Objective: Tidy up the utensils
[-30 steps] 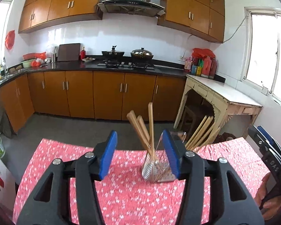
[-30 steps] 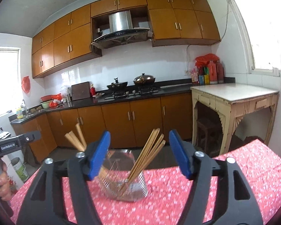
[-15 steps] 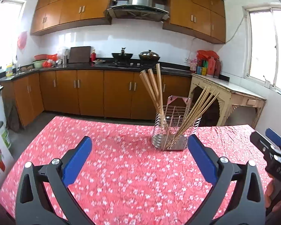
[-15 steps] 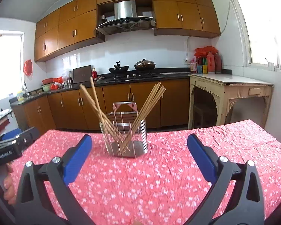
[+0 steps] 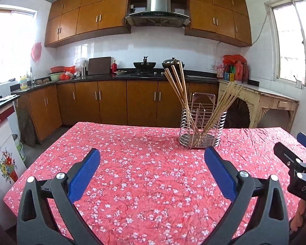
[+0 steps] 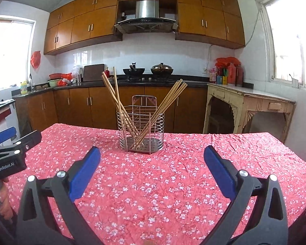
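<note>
Across the far side of the room runs a kitchen: brown wall cabinets (image 6: 87, 26) above, a steel range hood (image 6: 145, 18) between them, and a dark counter (image 6: 193, 80) over brown base cabinets, with a wok (image 6: 133, 71) and a lidded pot (image 6: 161, 68) on the hob. To the right of the counter stands a worn cream side table (image 6: 253, 100) under a bright window (image 6: 291, 40), with red bottles (image 6: 230, 71) at its back end.

Nearer the cameras, a table under a red floral tablecloth (image 6: 173, 179) fills the lower half of both views. On the cloth toward its far edge stands a wire utensil holder (image 6: 141, 126), upright, with a perforated base. Wooden chopsticks sit inside it in two bunches: a left bunch (image 6: 114, 94) leaning left and a right bunch (image 6: 171, 98) leaning right, crossing low in the basket.

Both claws hang over the near part of the cloth, well short of the holder. The left gripper (image 5: 152, 159) has just spread its blue pads wide, with only bare cloth between them. The right gripper (image 6: 152, 157) has likewise just spread wide and grips nothing. Each claw shows at the edge of the other's view, with a person's fingers (image 6: 5, 204) on the left one's handle.
</note>
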{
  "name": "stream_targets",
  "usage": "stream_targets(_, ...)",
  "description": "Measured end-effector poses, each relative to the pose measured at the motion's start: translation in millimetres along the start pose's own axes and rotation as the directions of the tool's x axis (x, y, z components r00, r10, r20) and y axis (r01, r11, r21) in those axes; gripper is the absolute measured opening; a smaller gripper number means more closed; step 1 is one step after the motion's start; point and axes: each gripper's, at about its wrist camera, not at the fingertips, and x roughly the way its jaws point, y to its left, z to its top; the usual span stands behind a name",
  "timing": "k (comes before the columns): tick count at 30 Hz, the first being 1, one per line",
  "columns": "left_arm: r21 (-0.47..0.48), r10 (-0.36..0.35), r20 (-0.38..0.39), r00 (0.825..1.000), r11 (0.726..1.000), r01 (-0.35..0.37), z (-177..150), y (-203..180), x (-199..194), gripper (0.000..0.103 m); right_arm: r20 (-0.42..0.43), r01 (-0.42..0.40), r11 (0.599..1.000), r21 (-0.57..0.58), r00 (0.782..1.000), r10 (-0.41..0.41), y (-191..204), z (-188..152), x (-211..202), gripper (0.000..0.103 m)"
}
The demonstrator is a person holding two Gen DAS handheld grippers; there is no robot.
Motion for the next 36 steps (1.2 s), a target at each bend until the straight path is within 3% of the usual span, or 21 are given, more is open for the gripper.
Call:
stream_targets(12, 0.020, -0.013, 0.051, 0.999, 1.000, 0.012, -8.3, -3.8, -12.8, 0.101, 0.030, -0.006, 1.000, 0.031, 1.000, 0.005, -1.2, -5.1, -9.7, 0.099)
stream_targets(36, 0.015, -0.025, 0.037, 0.999, 1.000, 0.025, -8.3, -8.5, -9.7, 0.101, 0.036, 0.009, 0.999, 0.052, 0.999, -0.011, -4.2, -8.7, -10.0, 0.099)
